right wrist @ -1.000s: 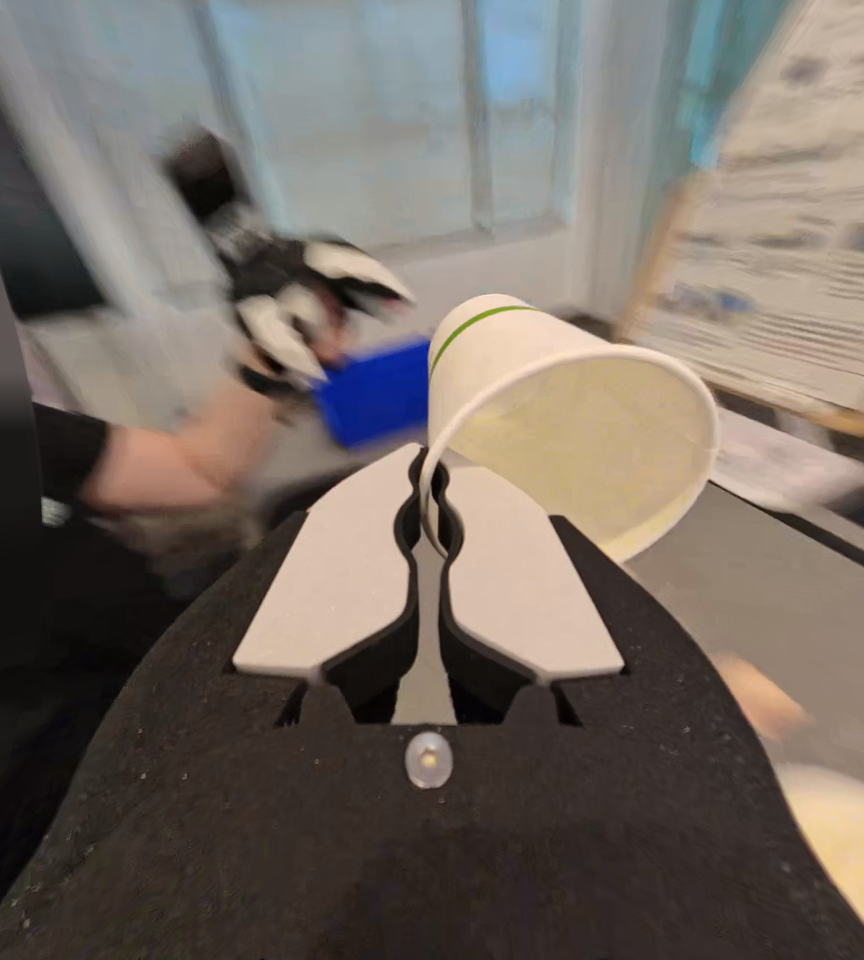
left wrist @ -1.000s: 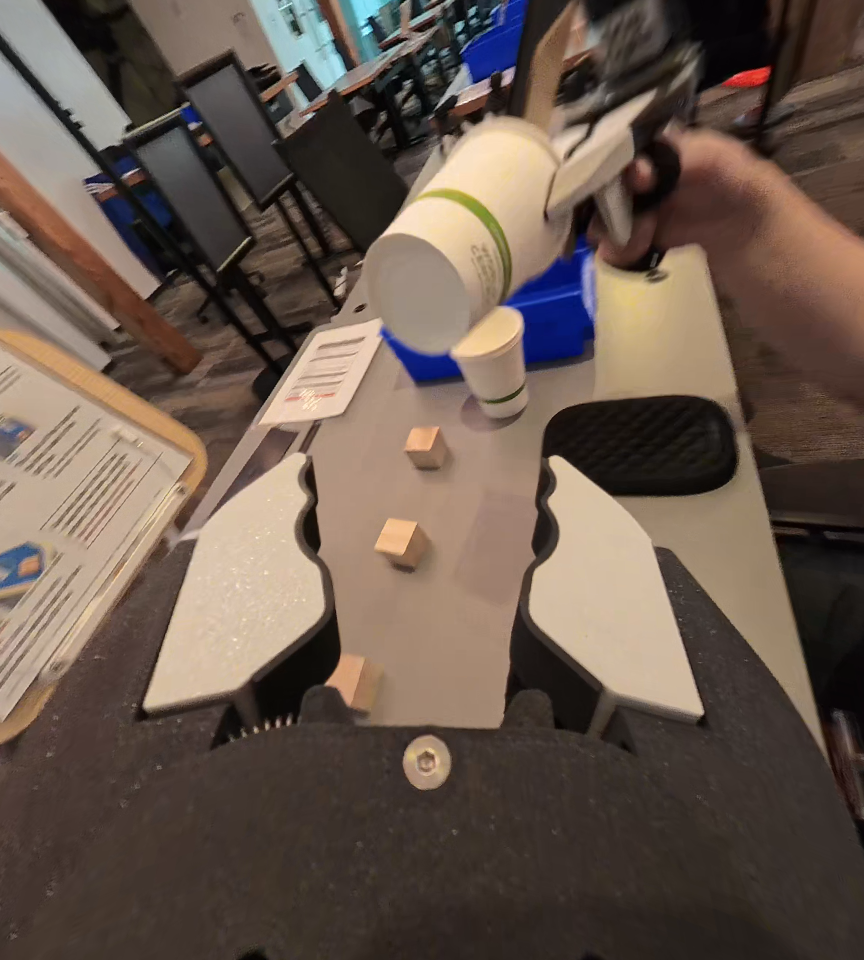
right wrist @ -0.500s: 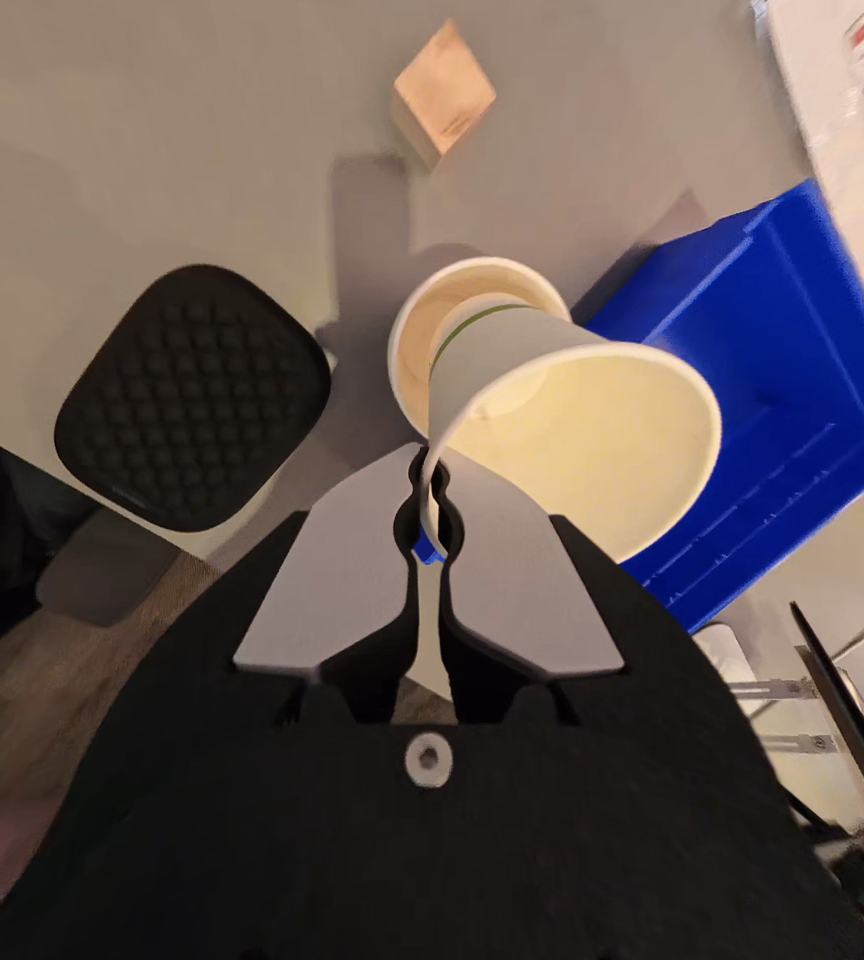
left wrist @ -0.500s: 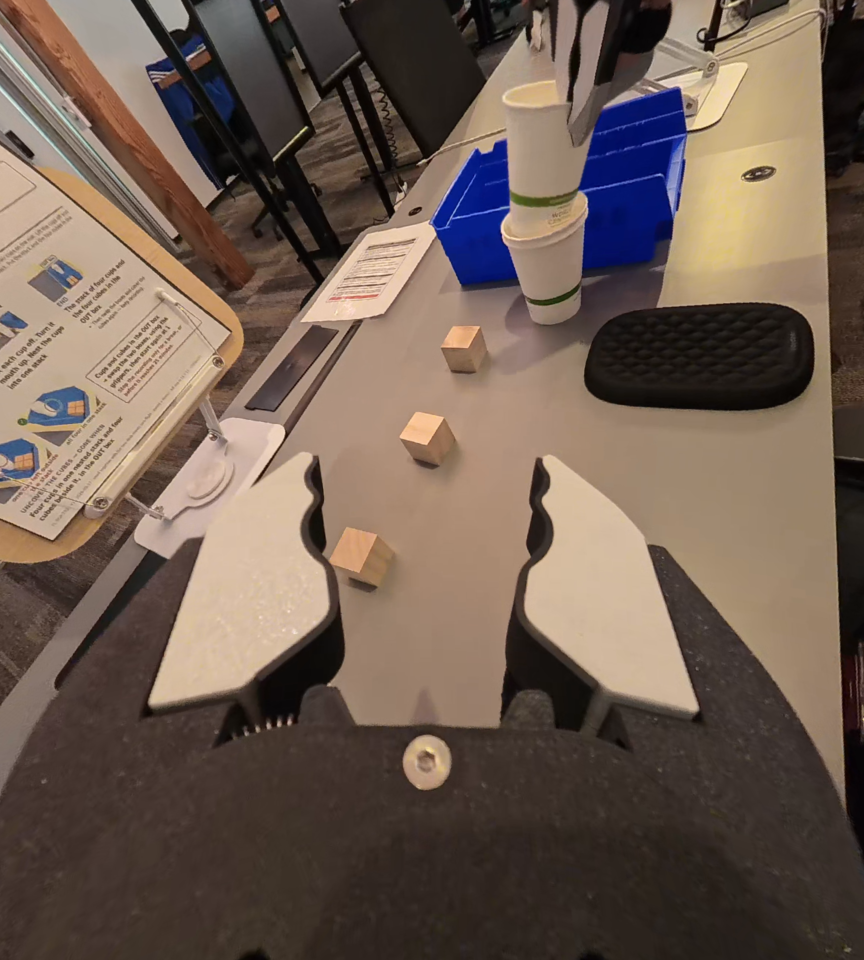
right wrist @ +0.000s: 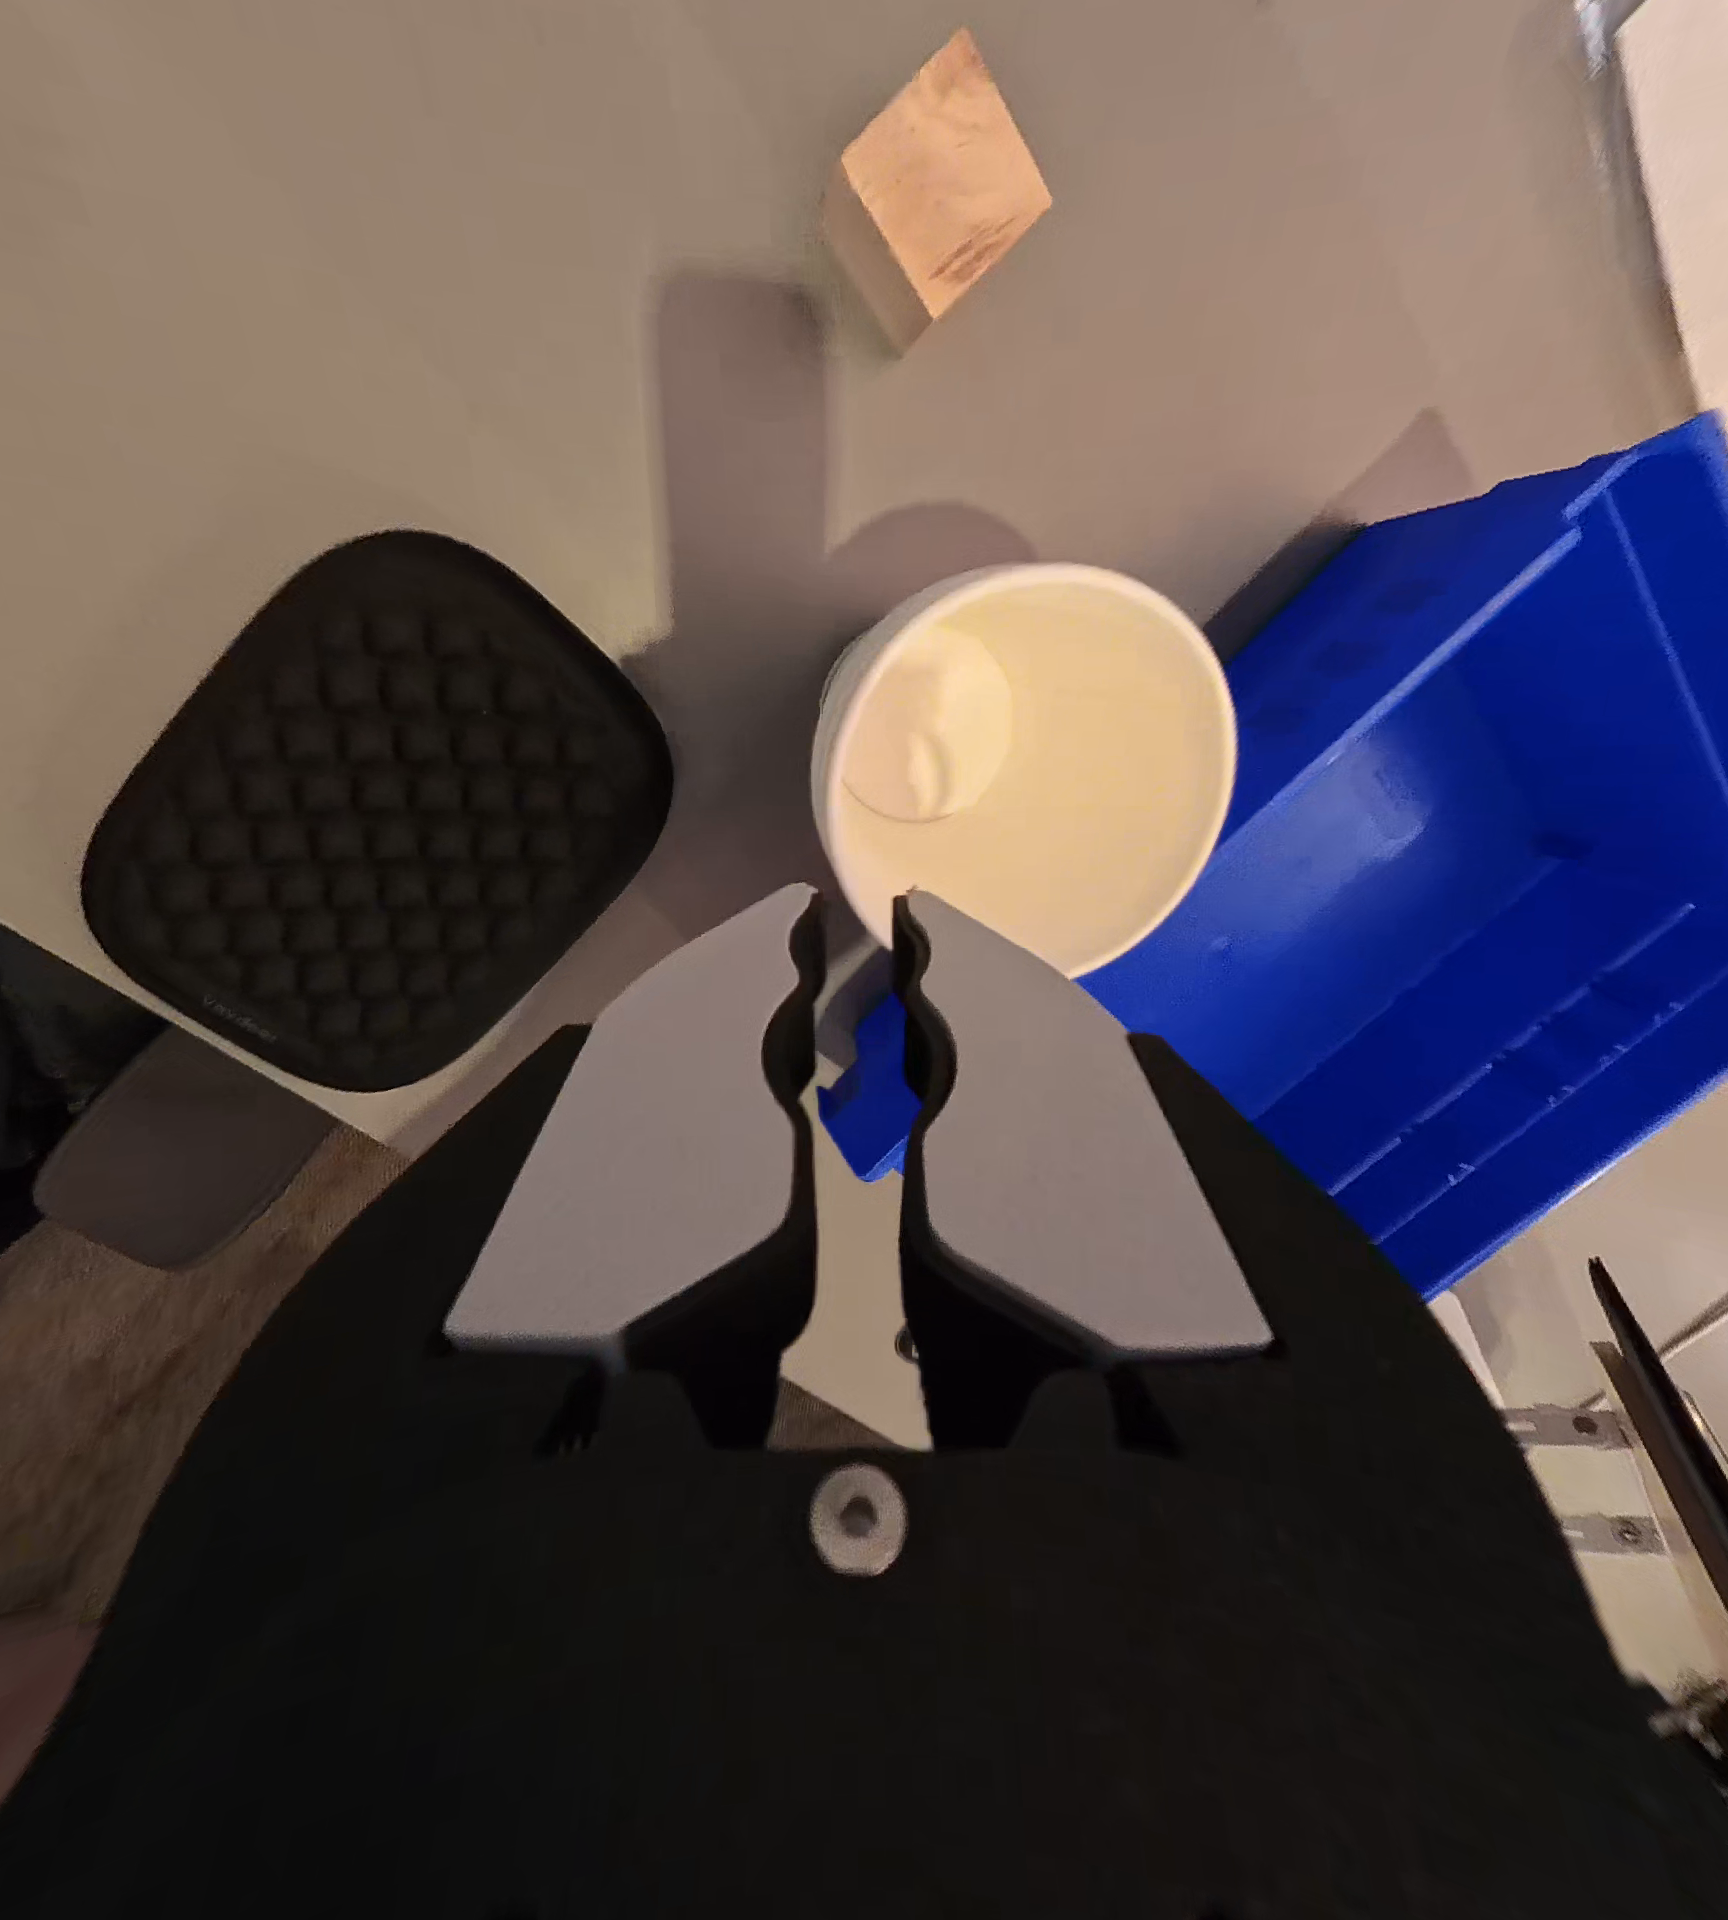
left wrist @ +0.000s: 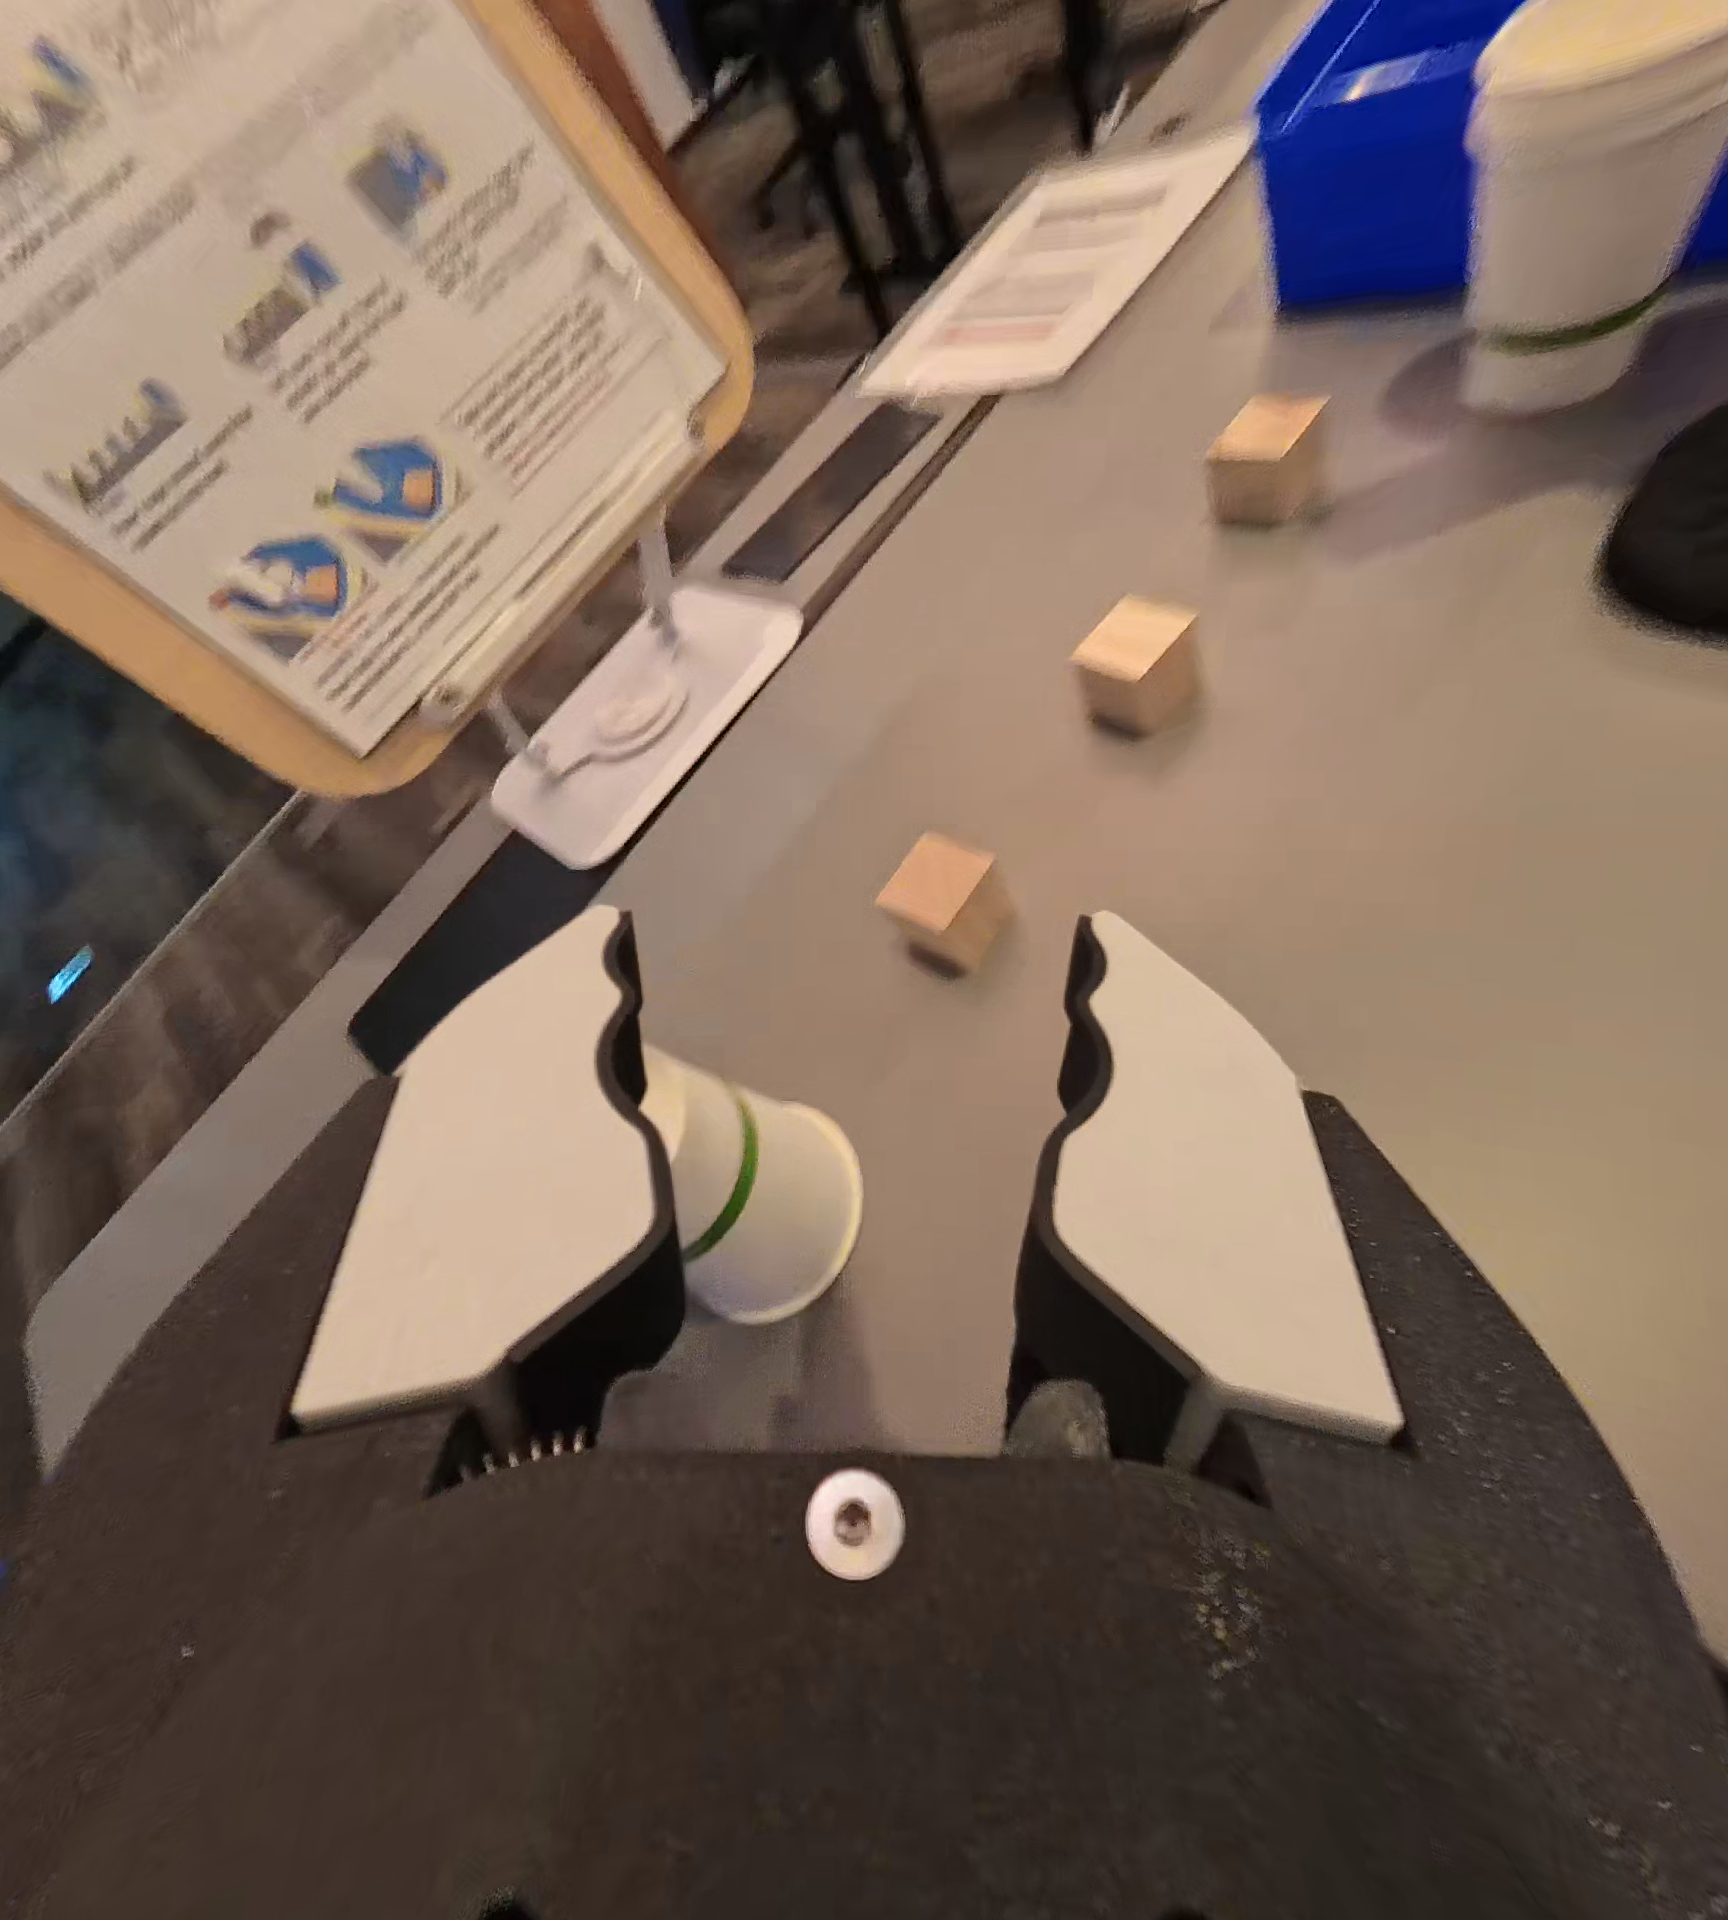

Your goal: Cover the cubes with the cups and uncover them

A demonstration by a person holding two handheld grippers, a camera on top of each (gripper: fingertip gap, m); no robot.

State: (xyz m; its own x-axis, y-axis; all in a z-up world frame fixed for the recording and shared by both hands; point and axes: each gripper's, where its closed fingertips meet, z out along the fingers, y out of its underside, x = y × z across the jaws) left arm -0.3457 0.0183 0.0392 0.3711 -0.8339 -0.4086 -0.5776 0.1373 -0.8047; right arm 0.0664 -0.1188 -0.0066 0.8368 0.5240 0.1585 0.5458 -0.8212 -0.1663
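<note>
hovering left gripper (left wrist: 855,1049) spread above inverted paper cup (left wrist: 766,1210); right gripper (right wrist: 855,935) slightly parted, empty. cup light, crushable: pinch wall gently.

Wooden cubes (left wrist: 943,902) matt; paper cup (right wrist: 1026,764) smooth; blue bin (right wrist: 1494,831) glossy plastic; tabletop (left wrist: 1359,935) matt grey.

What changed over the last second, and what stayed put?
The right gripper carried its paper cup down into the upright cup by the blue bin and let go; its jaws now stand slightly apart, clear of the nested cups. The left gripper swung left and lower, bringing an upside-down cup into view. It stayed open and empty. The three cubes stayed uncovered.
</note>
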